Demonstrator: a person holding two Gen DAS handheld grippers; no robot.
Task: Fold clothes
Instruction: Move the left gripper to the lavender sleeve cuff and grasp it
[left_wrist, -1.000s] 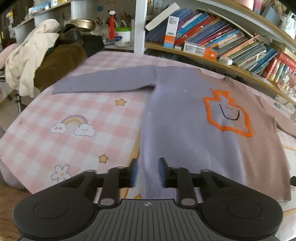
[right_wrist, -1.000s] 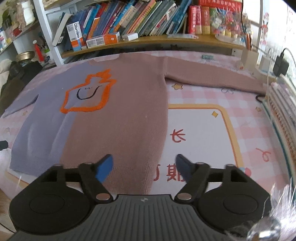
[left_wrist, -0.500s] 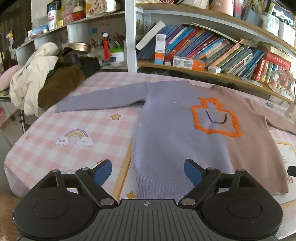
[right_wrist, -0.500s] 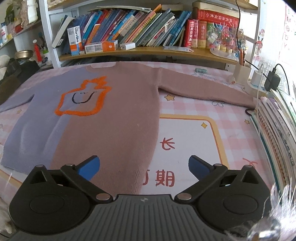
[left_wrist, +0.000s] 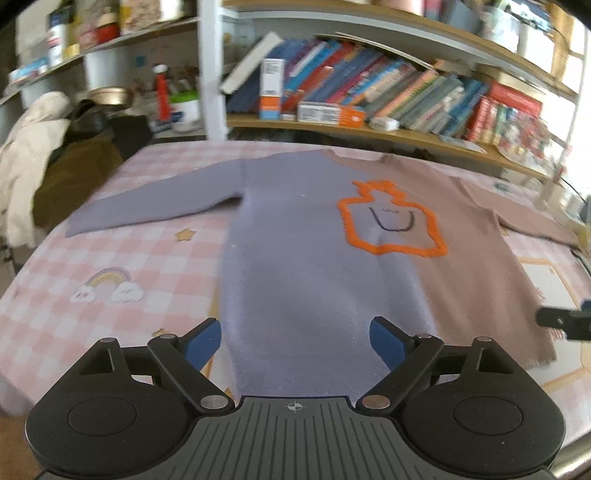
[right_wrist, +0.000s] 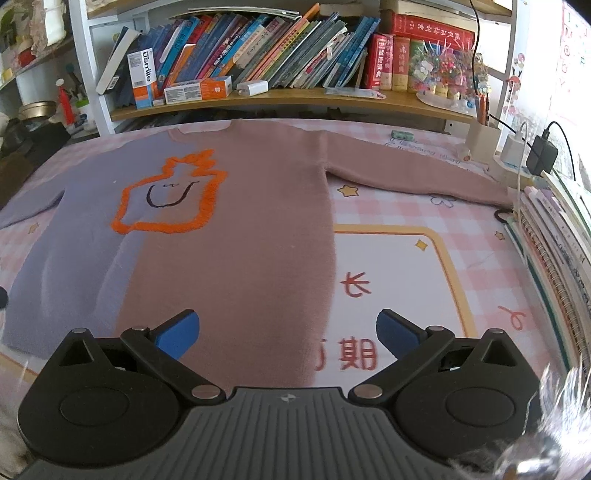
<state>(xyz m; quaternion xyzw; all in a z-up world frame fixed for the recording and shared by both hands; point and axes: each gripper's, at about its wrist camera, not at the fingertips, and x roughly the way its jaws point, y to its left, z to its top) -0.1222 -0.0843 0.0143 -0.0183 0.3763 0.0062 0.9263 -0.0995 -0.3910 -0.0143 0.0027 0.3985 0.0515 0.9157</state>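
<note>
From the left wrist, the left tool (left_wrist: 294, 341) hangs with its blue fingers spread wide apart above the hem of the sweater (left_wrist: 314, 258), which lies flat and face up on the pink checked worktop (left_wrist: 122, 258), lilac sleeve stretched out to the left. From the right wrist, the right tool (right_wrist: 288, 334) is likewise spread wide and holding nothing, over the sweater's (right_wrist: 240, 229) brown half near the hem; the brown sleeve reaches toward a stack of notebooks (right_wrist: 554, 251).

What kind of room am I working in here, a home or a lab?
Most likely a home bedroom or study. Crowded bookshelves stand behind the pink checked cloth where the sweater lies flat, a charger sits at its edge, and clothes are heaped nearby.
</note>
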